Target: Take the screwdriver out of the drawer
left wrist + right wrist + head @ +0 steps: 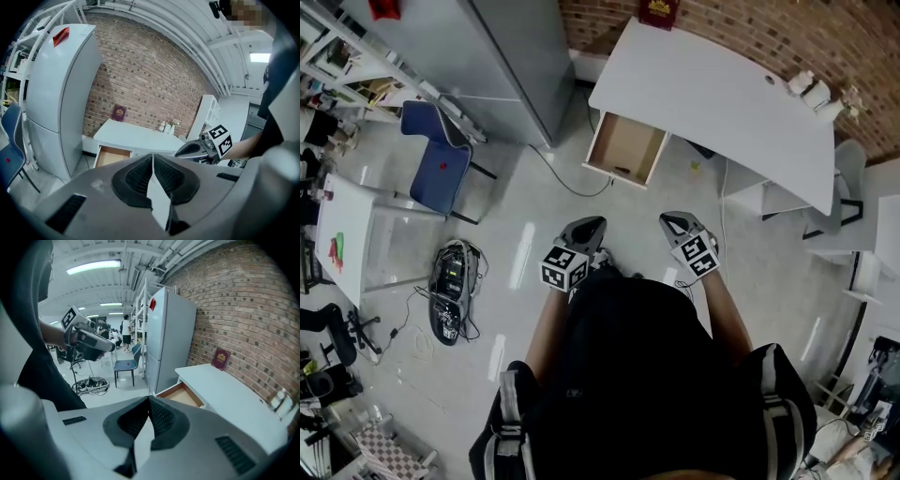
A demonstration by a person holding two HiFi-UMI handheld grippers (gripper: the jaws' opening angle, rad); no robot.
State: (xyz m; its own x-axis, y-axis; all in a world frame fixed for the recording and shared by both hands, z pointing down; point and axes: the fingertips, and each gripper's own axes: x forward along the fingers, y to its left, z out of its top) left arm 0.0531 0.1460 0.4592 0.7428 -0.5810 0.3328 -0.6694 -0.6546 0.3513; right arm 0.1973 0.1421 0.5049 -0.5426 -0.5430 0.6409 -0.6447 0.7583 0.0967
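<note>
Open floor (609, 211) lies ahead of both tools, edged by the fridge (502, 56) ahead-left and the white table (712, 94) ahead-right. The drawer (630, 141) stands pulled out past the table's edge, well ahead of the left tool (585, 227) and right tool (677, 223), each with jaws pressed together and empty. Only the head view shows a thin dark item (622, 170) at the drawer's near end, too small to confirm as the screwdriver. Only the right gripper view shows people (125, 331) beyond the left tool.
</note>
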